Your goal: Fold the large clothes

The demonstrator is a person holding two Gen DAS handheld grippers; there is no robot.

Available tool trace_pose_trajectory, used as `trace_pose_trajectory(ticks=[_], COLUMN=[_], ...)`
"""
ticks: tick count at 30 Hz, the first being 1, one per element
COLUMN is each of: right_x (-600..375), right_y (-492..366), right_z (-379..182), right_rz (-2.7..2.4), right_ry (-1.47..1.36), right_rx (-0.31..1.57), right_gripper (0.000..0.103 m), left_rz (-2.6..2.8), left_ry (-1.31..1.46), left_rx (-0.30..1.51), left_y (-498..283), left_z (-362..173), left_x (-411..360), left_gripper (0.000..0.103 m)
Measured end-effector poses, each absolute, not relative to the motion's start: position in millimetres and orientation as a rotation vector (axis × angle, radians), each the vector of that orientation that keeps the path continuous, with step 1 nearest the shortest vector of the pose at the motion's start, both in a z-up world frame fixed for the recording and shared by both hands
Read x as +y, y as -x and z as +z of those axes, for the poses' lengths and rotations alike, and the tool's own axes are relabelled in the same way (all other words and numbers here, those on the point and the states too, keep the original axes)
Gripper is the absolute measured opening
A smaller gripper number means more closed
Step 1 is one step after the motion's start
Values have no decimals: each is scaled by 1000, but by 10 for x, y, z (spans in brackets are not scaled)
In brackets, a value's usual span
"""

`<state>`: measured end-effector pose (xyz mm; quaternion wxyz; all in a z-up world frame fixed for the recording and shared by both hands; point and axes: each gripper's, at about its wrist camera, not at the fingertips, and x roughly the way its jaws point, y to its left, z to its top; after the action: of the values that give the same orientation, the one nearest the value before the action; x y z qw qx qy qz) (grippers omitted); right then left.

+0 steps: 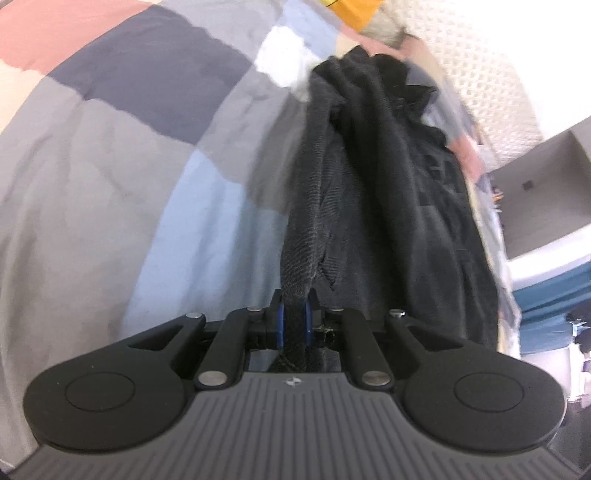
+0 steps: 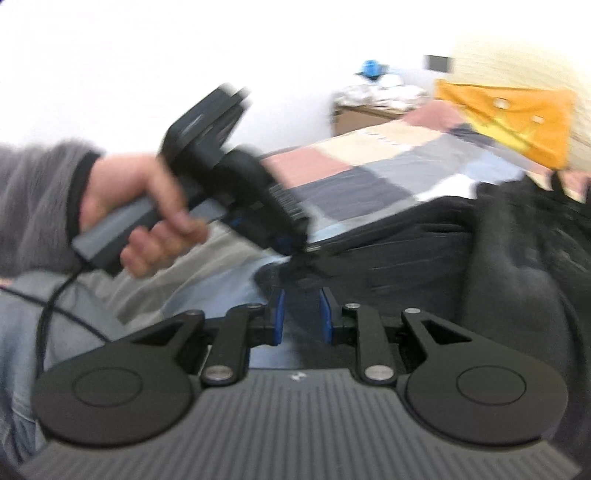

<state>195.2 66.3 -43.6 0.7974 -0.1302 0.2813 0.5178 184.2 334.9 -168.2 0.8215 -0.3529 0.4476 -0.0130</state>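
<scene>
Left gripper (image 1: 294, 325) clamped on a bunched edge of the black garment (image 1: 388, 192), blue pads (image 1: 281, 325) pressed into the fabric from both sides. Beyond those fingertips, dark cloth running away in long folds and lying over the patchwork bedcover (image 1: 129, 147), with bare cover off to the left of the tongs. Past the far end of the garment, an orange pillow (image 1: 354, 14); to the right of it, a quilted cream headboard (image 1: 487, 92).

Right gripper (image 2: 302, 319) with jaws part-way apart and blue pads (image 2: 325, 319) well separated. Dark fabric (image 2: 406, 266) directly ahead of and above the fingertips, but blurred; possibly a fold between the pads, cannot tell whether pinched or loose. More black cloth heaped to the right of these tongs.

Up and to the left of the right gripper, a hand (image 2: 147, 206) in a grey sleeve (image 2: 40, 199) around the handle of the other gripper (image 2: 291, 243), nose angled down onto the garment's edge just ahead. Black cable (image 2: 55, 302) trailing from that handle. Farther off, the same orange pillow (image 2: 509, 118) against the headboard.
</scene>
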Motion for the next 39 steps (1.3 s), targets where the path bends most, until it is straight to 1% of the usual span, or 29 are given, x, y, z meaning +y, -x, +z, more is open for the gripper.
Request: trace_pose_trajectory(ticks=[3,6,8,10,12,13,14,18,24,30,37,39], right_x=[416,182,-14,-184,-338,-423,-518,-853,-1493,-2035,-2317,-2416], right_y=[-2049,-2195,-2304,-2384,-2476,-2523,-2568,-2710,-2832,-3028,-3180,-3203], right_z=[-371,-378,-389,-398,-393,-381,-363,-316,-294,-456,-612,-661], right_rz=[978,821,725,646,578,547,514,404,236,121,26,5], right_ry=[236,196,150,113,74,49,28,-49,-126,-275,-358,-381], right_rx=[598,630,640,644,638,631,621,590,540,563,543,540], right_gripper=[24,24,24,24,24,24,24,24,24,24,24,24], left_rz=[7,27,61,72,91,98,101,94,9,-121,-261,-278], left_ry=[724,686,669,640,600,578,562,494,414,389,346,321], left_rx=[987,996,1020,1032,1034,1031,1021,988,935,906,922,932], left_y=[-1896,-1916,-1914,-1899,-1867,-1853,-1843,-1896,-2299,-2925,-3643,-3832], left_z=[-1734,-1677,-1623,-1541,-1425,-1353,-1280,-975,-649,-629,-838,-936], left_x=[3315,3255,3240,3209,3153,3119,3081,2823,2059,1063,-103,-380], left_gripper=[12,13,17,19,27,33,35,36,36,38,51,59])
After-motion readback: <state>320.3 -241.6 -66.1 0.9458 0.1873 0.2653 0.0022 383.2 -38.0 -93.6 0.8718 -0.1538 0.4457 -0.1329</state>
